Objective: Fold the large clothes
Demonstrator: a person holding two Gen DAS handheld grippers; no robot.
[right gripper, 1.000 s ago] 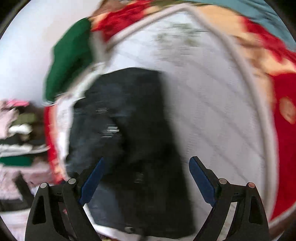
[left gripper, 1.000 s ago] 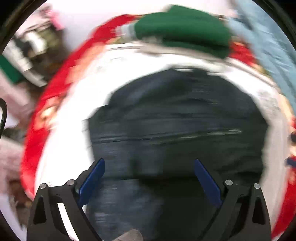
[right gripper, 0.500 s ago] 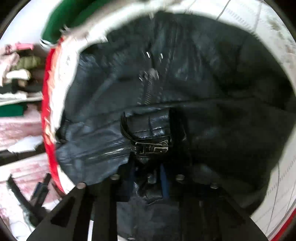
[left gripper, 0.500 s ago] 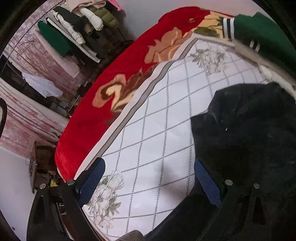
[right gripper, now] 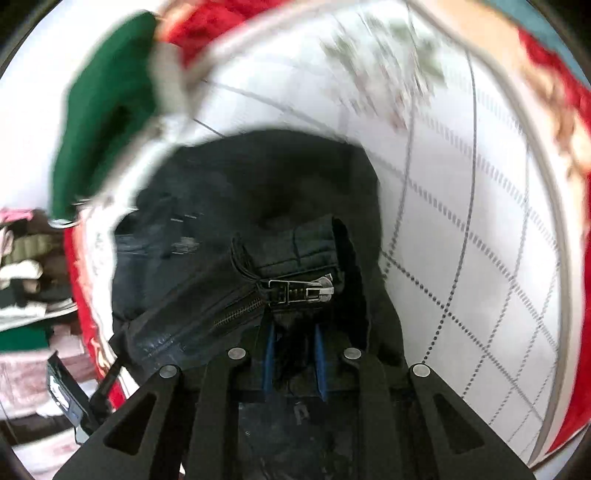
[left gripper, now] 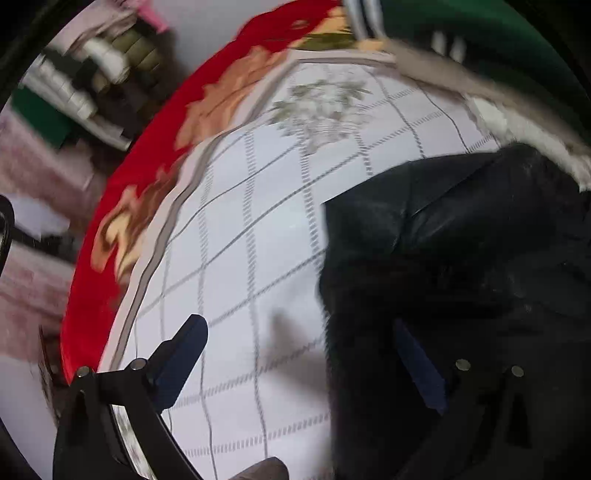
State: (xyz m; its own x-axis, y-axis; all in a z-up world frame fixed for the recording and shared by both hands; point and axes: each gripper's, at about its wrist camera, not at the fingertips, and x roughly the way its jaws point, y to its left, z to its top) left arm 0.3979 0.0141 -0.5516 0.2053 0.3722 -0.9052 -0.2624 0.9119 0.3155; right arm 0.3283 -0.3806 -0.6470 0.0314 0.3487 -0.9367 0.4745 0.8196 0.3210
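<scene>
A black leather jacket [left gripper: 461,266] lies on a white checked quilt [left gripper: 236,236]. My left gripper [left gripper: 306,354] is open at the jacket's left edge, its left finger over the quilt and its right finger [left gripper: 417,362] over the jacket. In the right wrist view my right gripper [right gripper: 293,354] is shut on a bunched fold of the jacket [right gripper: 229,221] beside its zipper pull [right gripper: 314,291]. The fold hides the blue pads' tips.
A red flowered blanket [left gripper: 122,206] lies under the quilt [right gripper: 472,206] and rims it. A green garment with white stripes [left gripper: 461,33] lies at the far end; it also shows in the right wrist view [right gripper: 99,114]. Stacked clothes [left gripper: 81,81] stand beyond the bed's left side.
My right gripper has closed on the jacket near the zipper and lifted the fold. My left gripper swung from over the jacket to its left edge and stays open.
</scene>
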